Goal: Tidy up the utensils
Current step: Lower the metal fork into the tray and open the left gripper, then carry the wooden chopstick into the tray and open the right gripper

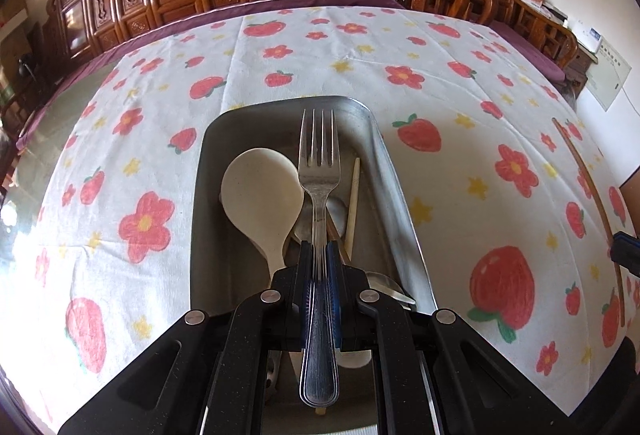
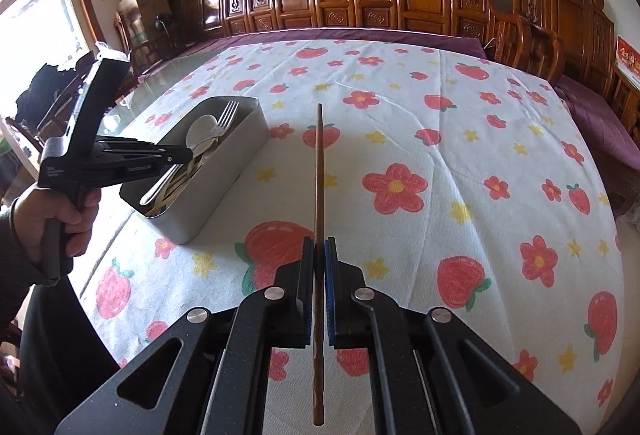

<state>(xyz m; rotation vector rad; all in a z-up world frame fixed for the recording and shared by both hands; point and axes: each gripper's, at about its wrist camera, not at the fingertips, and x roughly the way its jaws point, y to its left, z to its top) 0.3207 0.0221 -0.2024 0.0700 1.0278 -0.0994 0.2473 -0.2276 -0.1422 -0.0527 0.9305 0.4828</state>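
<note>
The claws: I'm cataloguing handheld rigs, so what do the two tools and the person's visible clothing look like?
Both are matte black with angular linkage arms, cut-out slots and round silver pivot pins. The left claw and right claw each carry ribbed blue pads on the inner faces. Seen from the right wrist, the left tool has a pistol-style handle and small white lettering on its side. The hand emerges from a dark sleeve.
</note>
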